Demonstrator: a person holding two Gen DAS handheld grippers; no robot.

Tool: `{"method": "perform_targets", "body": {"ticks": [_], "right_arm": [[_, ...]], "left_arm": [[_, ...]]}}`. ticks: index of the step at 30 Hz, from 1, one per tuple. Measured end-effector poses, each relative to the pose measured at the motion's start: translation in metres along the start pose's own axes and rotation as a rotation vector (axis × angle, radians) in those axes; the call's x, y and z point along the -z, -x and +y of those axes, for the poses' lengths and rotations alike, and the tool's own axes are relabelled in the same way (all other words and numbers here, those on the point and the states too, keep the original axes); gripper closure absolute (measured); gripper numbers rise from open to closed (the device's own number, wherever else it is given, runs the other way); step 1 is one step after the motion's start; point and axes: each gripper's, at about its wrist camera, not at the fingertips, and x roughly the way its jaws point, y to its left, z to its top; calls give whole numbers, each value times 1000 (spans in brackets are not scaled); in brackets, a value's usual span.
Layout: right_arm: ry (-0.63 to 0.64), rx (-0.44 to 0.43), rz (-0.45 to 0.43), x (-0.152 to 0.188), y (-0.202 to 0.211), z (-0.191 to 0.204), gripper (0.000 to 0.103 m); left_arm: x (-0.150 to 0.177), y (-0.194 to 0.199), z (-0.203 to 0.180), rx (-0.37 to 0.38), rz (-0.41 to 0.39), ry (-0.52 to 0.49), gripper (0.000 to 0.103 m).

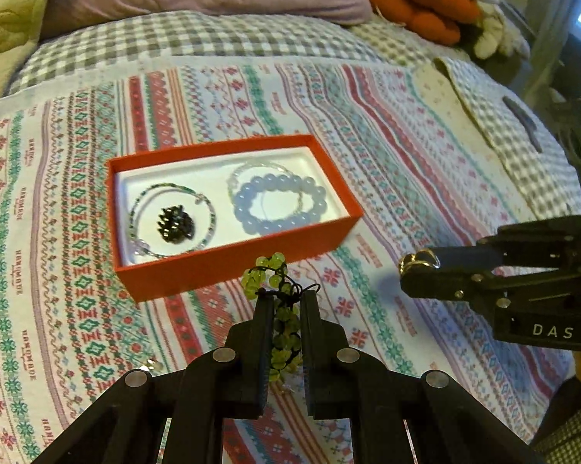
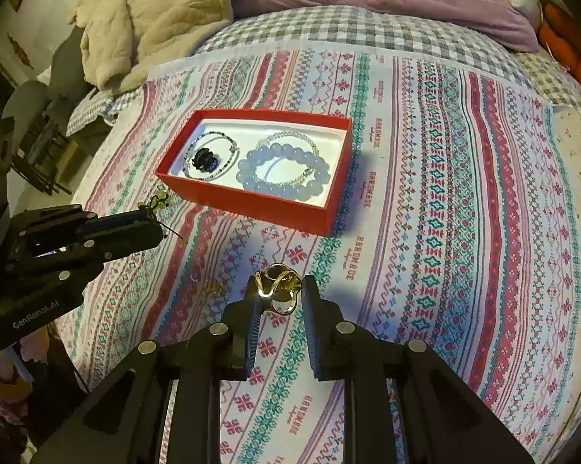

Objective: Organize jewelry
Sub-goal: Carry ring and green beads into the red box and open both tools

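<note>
the green bead bracelet (image 1: 278, 309) is hanging loose between the fingers of the left tool (image 1: 286, 297), so it is risking to slip out or catch the rim of the orange box (image 1: 232, 266) just ahead. the right tool (image 2: 278, 290) is pinching gold rings (image 2: 278, 284), narrowly open around them. farther, inside the box, the blue bead bracelet (image 1: 278, 205) and thin beaded strands are already lying.
</note>
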Motion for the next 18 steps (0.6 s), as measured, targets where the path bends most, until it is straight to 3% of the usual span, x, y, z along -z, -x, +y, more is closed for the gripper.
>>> {"method": "perform_targets", "body": {"ticks": [18], "right_arm": [[-25,-16,-41,-33,-18,7,81]], "left_arm": [[-18,-13,37,-49,-17,105,95]]}}
